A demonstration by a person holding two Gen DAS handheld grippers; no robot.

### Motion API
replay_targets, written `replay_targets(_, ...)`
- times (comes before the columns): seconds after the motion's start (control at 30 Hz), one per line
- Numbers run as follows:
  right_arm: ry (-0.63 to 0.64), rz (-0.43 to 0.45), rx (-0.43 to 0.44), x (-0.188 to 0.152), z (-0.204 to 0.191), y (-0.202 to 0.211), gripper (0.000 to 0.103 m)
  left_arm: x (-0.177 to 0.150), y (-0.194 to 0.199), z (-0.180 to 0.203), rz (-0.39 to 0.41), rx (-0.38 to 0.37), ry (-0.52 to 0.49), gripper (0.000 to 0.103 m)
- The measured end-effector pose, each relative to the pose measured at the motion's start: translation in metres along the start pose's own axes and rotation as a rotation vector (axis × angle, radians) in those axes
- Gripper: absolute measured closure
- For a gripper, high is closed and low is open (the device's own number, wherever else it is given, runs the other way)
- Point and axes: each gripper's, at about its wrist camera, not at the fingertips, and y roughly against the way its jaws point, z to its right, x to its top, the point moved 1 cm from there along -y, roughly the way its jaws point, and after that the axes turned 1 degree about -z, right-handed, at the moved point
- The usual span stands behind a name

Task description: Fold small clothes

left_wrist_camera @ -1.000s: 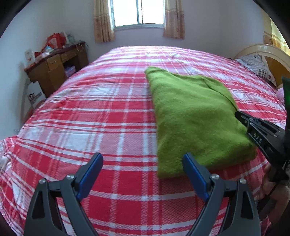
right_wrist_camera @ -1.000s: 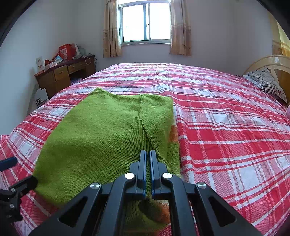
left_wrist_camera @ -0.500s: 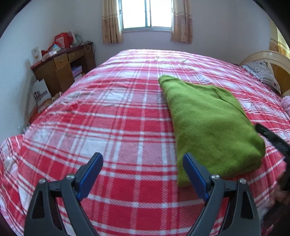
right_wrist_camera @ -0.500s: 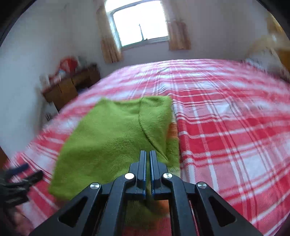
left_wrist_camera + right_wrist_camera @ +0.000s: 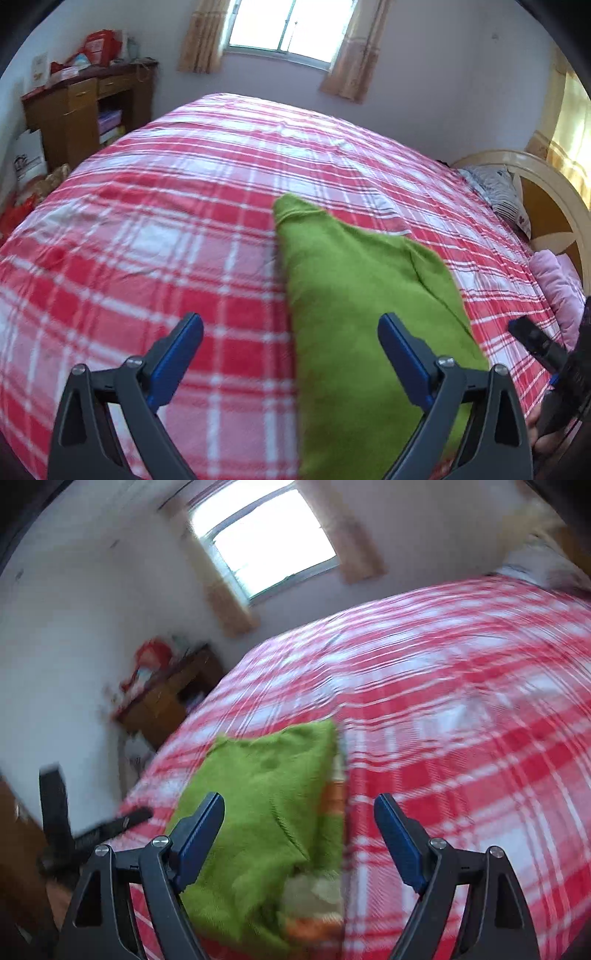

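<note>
The green knit (image 5: 354, 295) on the bed (image 5: 184, 229) looks soft, light, floppy: pinch a folded edge. Left hand-held gripper (image 5: 290, 343) wide and empty; right hand-held gripper (image 5: 299, 823) opening, pads clear of the cloth between them

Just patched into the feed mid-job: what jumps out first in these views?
The bright green knitted garment, folded into a slab, lies on the red-and-white checked bedspread near the bed's close edge. Both pairs of tongs, left and right, gape above it, the right one's jaws opening with nothing gripped. A sunlit window glows behind.
</note>
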Motion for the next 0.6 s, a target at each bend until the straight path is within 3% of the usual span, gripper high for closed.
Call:
replay_targets(0.13, 0.060, -0.093, -0.032, 0.005, -0.010, -0.048, 0.020, 0.003, -0.033, 0.000, -0.055, 0.006, 0.032, 0.007)
replay_targets(0.2, 0.071, -0.171, -0.085, -0.002, -0.007, -0.076, 0.020, -0.007, -0.058, -0.002, -0.143, -0.021, 0.055, 0.007)
replay_targets(0.23, 0.061, -0.199, -0.084, -0.007, -0.002, -0.085, 0.020, -0.012, -0.058, -0.004, -0.136, -0.038, 0.061, 0.006)
replay_targets(0.3, 0.016, -0.180, -0.015, -0.015, 0.006, -0.084, 0.020, -0.018, -0.052, -0.002, -0.097, -0.059, 0.023, 0.006)
replay_targets(0.37, 0.012, -0.209, 0.079, -0.020, 0.003, -0.083, 0.032, -0.018, -0.051, -0.005, -0.104, -0.090, 0.029, 0.005)
replay_targets(0.47, 0.009, -0.204, 0.089, -0.024, 0.005, -0.083, 0.032, -0.018, -0.049, -0.006, -0.108, -0.121, 0.031, 0.005)
replay_targets(0.53, -0.034, -0.209, 0.109, -0.023, 0.013, -0.088, 0.032, -0.019, -0.046, -0.004, -0.105, -0.173, 0.024, 0.014)
replay_targets(0.57, -0.051, -0.208, 0.117, -0.022, 0.016, -0.089, 0.032, -0.018, -0.048, 0.000, -0.114, -0.227, 0.020, 0.028)
replay_targets(0.6, -0.067, -0.209, 0.128, -0.020, 0.019, -0.091, 0.032, -0.020, -0.049, 0.002, -0.135, -0.291, 0.019, 0.034)
